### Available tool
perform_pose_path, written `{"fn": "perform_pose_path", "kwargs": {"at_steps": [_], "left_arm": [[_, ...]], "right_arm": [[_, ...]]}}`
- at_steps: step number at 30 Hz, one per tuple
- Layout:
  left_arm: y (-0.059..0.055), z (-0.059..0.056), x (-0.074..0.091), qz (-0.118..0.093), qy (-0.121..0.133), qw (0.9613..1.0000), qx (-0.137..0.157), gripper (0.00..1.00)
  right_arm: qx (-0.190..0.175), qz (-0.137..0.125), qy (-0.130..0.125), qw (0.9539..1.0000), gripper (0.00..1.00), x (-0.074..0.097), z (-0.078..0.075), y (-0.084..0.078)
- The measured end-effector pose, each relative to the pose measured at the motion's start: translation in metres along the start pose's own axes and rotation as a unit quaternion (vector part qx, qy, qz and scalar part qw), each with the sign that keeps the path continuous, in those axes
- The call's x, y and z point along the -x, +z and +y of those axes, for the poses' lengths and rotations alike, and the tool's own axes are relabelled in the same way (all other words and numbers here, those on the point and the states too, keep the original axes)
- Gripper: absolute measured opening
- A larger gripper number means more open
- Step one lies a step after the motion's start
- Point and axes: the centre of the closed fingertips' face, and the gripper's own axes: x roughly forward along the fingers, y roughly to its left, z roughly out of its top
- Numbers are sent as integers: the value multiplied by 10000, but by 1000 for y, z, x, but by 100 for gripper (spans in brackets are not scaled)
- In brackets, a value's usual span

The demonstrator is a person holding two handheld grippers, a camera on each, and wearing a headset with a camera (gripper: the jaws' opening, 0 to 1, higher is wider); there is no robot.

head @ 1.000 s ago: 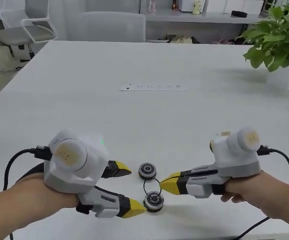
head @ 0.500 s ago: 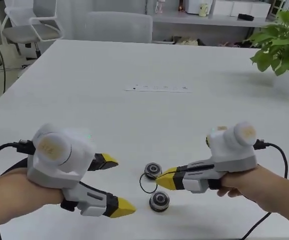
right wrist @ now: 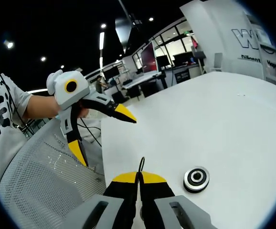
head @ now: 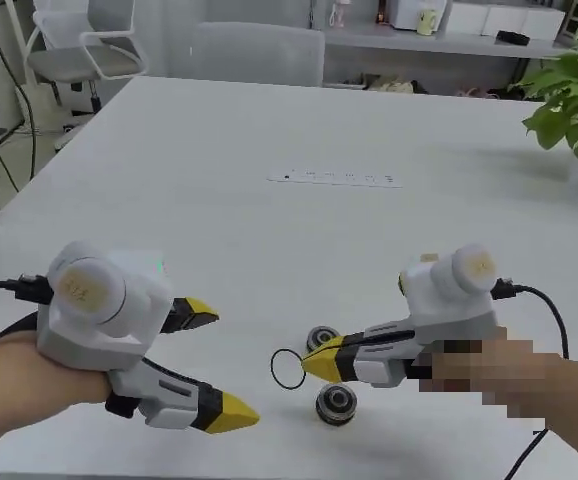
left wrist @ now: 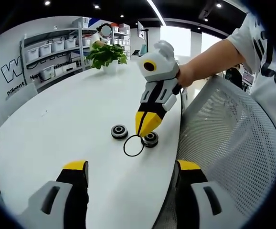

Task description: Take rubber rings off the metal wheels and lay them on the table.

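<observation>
My right gripper (head: 319, 362) is shut on a thin black rubber ring (head: 289, 368), which hangs from its yellow tips low over the white table (head: 299, 250). Two metal wheels lie close by: one (head: 321, 338) just behind the tips, the other (head: 336, 403) in front of them. My left gripper (head: 219, 362) stands open to the left, apart from the ring and wheels. In the left gripper view the ring (left wrist: 133, 145) dangles from the right gripper (left wrist: 147, 125) beside both wheels (left wrist: 119, 131) (left wrist: 150, 139). The right gripper view has the ring (right wrist: 142, 164) edge-on above its shut tips and one wheel (right wrist: 196, 178).
A small printed strip (head: 334, 179) lies mid-table. A potted plant (head: 574, 95) stands at the far right and a chair (head: 259, 50) behind the far edge. The wheels sit near the table's front edge. Cables trail from both grippers.
My left gripper drew back to the left, away from the near wheel. The right gripper carried the ring leftwards, out from between the wheels.
</observation>
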Motion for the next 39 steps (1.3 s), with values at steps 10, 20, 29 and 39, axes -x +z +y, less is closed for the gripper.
{"fn": "perform_pose_path", "kwargs": {"at_steps": [10, 20, 29, 39], "left_arm": [[-9, 4, 7, 63, 73, 9999, 72, 78], [-14, 1, 8, 111, 66, 9998, 125, 78], [-17, -1, 8, 169, 56, 9997, 138, 78], [-17, -2, 6, 244, -14, 9996, 129, 77]], "right_arm": [[-59, 87, 51, 9999, 0, -18, 2, -3], [-23, 313, -55, 9995, 0, -25, -2, -17], [203, 340, -292, 9988, 6, -22, -10, -18], [290, 352, -351, 9983, 14, -10, -11, -18]]}}
